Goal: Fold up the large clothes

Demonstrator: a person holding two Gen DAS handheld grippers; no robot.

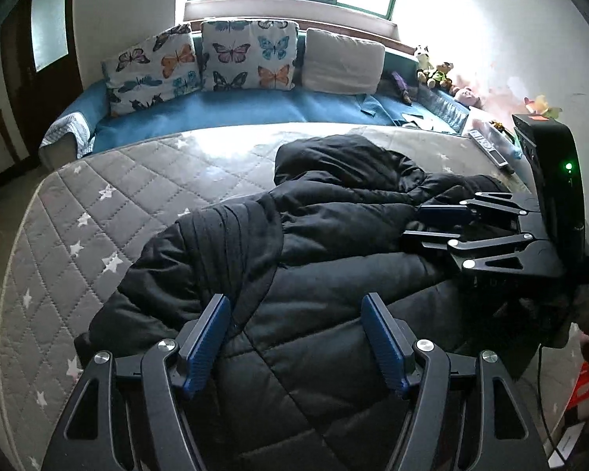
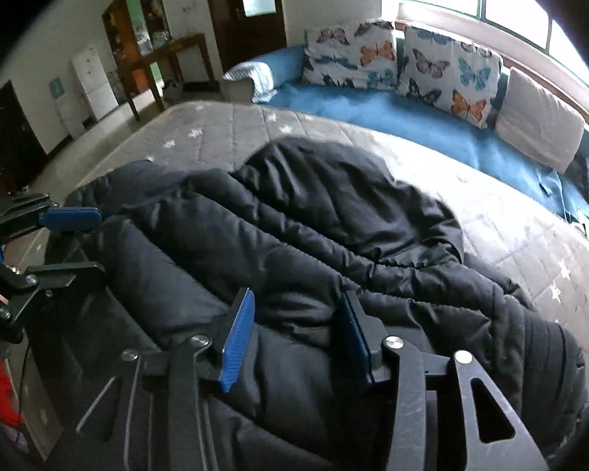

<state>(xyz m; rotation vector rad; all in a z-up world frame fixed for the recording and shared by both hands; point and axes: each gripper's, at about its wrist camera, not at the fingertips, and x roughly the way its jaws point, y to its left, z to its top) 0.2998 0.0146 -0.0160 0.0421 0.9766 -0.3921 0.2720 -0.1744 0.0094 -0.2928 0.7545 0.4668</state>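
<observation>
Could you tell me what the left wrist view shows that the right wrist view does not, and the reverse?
Only the left wrist view shows the stuffed toys and the remote control at the mattress edge. Only the right wrist view shows the white fridge and the wooden shelf. Both show the black jacket, the grey mattress, the butterfly cushions and both grippers, left gripper and right gripper, jaws open over the jacket.

left gripper (image 1: 296, 337) jaws apart, right gripper (image 2: 294, 337) jaws apart
</observation>
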